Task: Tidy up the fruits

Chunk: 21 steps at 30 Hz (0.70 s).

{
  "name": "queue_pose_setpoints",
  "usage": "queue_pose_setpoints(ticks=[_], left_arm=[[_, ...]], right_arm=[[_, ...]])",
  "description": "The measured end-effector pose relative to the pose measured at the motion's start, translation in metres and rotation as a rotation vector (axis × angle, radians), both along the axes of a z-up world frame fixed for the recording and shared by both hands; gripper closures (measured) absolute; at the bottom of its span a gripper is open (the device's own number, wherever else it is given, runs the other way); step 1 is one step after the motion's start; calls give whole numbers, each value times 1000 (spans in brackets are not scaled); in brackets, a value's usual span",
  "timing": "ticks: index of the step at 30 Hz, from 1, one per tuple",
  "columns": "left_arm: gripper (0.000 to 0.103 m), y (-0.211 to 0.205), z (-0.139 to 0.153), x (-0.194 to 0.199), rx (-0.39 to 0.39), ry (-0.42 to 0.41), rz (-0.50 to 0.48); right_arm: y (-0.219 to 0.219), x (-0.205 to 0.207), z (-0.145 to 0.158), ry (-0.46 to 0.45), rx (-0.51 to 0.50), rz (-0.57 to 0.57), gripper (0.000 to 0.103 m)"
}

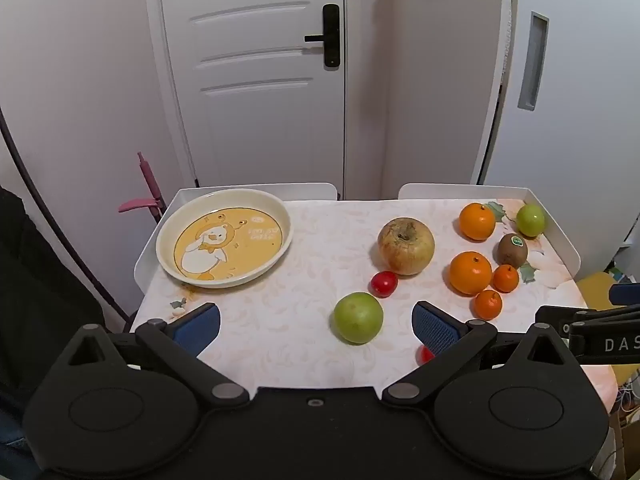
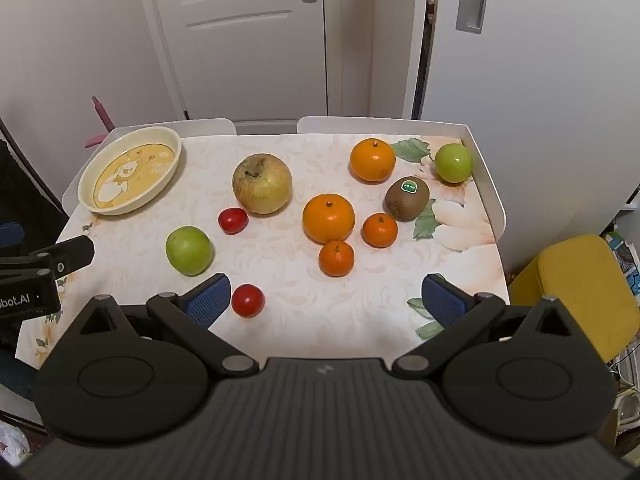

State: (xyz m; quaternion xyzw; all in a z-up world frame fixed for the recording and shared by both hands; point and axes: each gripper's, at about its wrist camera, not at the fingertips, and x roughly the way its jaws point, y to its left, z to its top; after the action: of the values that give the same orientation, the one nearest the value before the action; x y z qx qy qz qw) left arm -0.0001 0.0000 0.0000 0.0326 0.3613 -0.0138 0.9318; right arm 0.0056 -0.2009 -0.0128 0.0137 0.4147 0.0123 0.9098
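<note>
Now both grippers hover wide open at the near edge, fruit all still loose on the table (image 2: 280, 312), plate bare.

Biggest first: the duck plate (image 1: 168, 236) sits far left; the big apple (image 1: 406, 245) mid-table; two large oranges, kiwi (image 2: 407, 199) and far green apple crowd the right. The near green apple (image 1: 358, 317) lies just ahead of the left gripper (image 1: 316, 326), slightly right of centre, jaws spread and empty. The right gripper (image 2: 326, 294), also spread and empty, faces the small orange (image 2: 336, 258), with a red tomato (image 2: 247, 300) touching-close to its left finger.
</note>
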Motion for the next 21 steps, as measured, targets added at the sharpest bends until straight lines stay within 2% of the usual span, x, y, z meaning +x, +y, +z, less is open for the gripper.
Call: queue_pose_setpoints(ticks=[21], left_arm=[[0,3,-2,0,5,-6,5]], right_arm=[[0,-1,1,-10,8,1,0]])
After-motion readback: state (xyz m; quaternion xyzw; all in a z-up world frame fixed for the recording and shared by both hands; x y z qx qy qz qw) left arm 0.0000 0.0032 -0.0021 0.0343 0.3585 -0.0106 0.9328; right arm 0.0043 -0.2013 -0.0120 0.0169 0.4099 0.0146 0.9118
